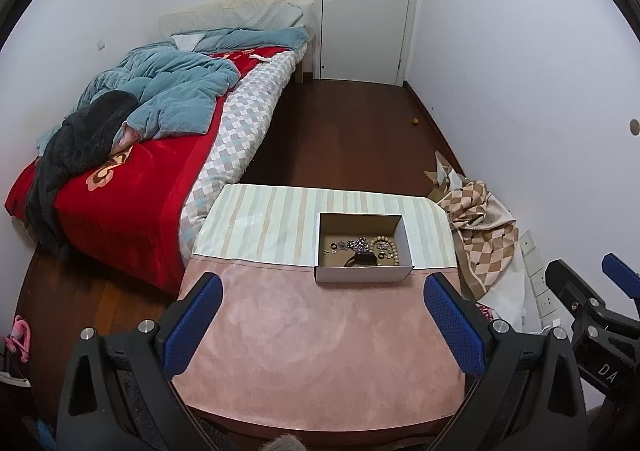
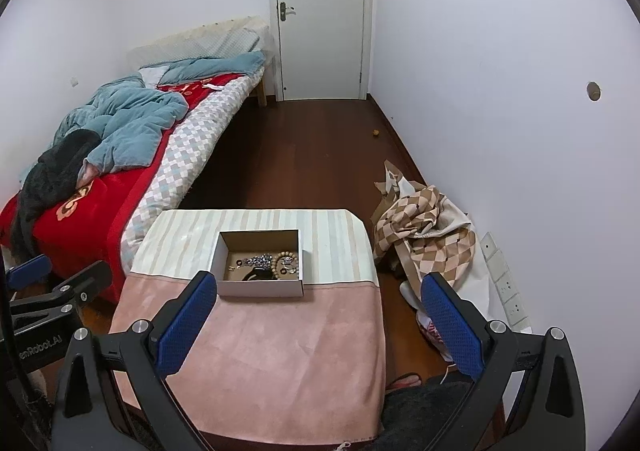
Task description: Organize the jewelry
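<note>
A small open cardboard box (image 1: 362, 274) stands on the table where the striped cloth meets the pink cloth; it also shows in the right wrist view (image 2: 260, 288). Inside lie a wooden bead bracelet (image 1: 394, 249), a sparkly silver piece (image 1: 357, 244), small rings and a black item (image 1: 362, 261). The bracelet (image 2: 277, 265) and silver piece (image 2: 258, 260) show in the right wrist view too. My left gripper (image 1: 322, 301) is open and empty, above the pink cloth short of the box. My right gripper (image 2: 318, 301) is open and empty, to the right of the box's near corner.
The table (image 1: 320, 363) has a pink cloth in front and a striped cloth (image 1: 264, 227) behind. A bed (image 1: 132, 171) with red and blue bedding stands to the left. A checkered cloth heap (image 2: 428, 235) lies on the floor to the right, by the wall. A white door (image 2: 320, 11) is at the far end.
</note>
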Available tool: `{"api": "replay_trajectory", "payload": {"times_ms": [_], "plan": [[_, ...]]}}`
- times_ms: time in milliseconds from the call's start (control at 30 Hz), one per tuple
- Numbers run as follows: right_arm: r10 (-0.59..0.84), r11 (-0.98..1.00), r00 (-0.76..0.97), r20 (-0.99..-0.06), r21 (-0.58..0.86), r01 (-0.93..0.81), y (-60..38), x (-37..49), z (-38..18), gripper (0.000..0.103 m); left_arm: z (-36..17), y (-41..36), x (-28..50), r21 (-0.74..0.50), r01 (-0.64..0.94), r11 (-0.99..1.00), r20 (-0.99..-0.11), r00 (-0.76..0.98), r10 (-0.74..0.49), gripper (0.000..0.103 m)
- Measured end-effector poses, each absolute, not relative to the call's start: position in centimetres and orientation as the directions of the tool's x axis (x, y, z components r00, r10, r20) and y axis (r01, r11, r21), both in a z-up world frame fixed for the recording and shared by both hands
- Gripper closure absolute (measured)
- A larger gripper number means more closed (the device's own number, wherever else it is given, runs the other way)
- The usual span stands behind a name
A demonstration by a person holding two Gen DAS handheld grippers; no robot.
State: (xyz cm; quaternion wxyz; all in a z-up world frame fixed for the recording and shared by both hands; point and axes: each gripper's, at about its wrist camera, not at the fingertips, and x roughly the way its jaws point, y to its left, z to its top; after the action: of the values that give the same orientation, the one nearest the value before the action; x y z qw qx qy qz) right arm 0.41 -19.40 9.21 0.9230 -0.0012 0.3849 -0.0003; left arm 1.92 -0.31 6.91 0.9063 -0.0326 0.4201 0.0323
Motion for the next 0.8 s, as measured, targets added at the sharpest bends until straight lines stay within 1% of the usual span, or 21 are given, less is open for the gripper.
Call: {"api": "replay_trajectory", "payload": {"times_ms": [367,800], "plan": [[-0.016,1.000,0.683,-0.730,-0.020,0.003,-18.8,5.2,8.3,0.000,5.5,-0.4,5.8,-0.028,-0.101,0.994,-0.806,0.591,0.037,0.000],[-0.020,1.000,0.605,-0.796,-0.028,-0.004,-17.8,11.0,4.2,0.000,3.2,0.0,10.4,0.010,-0.131,0.991,-0.834,0.546,0.080,0.000]]}}
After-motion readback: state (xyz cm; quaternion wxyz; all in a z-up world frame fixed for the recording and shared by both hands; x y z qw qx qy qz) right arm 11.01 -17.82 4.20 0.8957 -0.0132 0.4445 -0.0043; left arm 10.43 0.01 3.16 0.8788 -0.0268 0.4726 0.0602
